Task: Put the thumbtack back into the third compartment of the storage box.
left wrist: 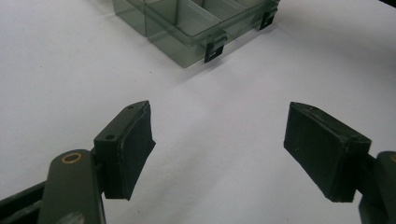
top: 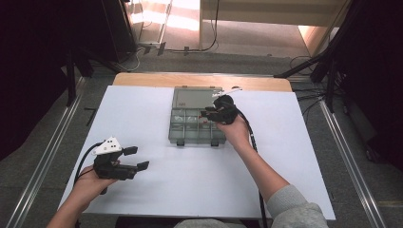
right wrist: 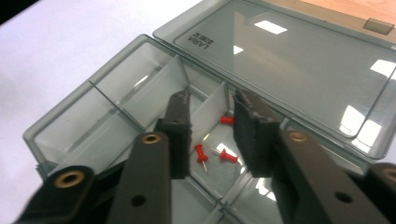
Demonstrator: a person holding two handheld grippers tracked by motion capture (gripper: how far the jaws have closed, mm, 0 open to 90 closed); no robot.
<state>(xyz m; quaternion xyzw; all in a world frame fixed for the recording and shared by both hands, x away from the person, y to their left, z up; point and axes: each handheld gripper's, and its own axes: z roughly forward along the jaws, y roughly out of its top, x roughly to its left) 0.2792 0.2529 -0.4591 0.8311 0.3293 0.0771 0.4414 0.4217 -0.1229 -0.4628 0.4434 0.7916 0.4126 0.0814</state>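
Observation:
A smoky clear organiser box (top: 177,137) lies open on the white table, its lid (top: 192,98) folded flat behind it. In the right gripper view, three red push pins (right wrist: 201,154) lie loose in one compartment of the box (right wrist: 116,109). My right gripper (right wrist: 212,105) hangs just above that compartment with its jaws apart, nothing pressed between the pads; it sits over the box's right half (top: 205,114). My left gripper (top: 137,157) rests low at the front left, well apart from the box, wide open (left wrist: 217,135) and empty.
The white sheet (top: 142,109) covers a wooden table whose far edge (top: 199,79) shows behind the lid (right wrist: 289,60). Two black latches (left wrist: 215,49) hang on the box's front wall. Dark stands and cables flank the table.

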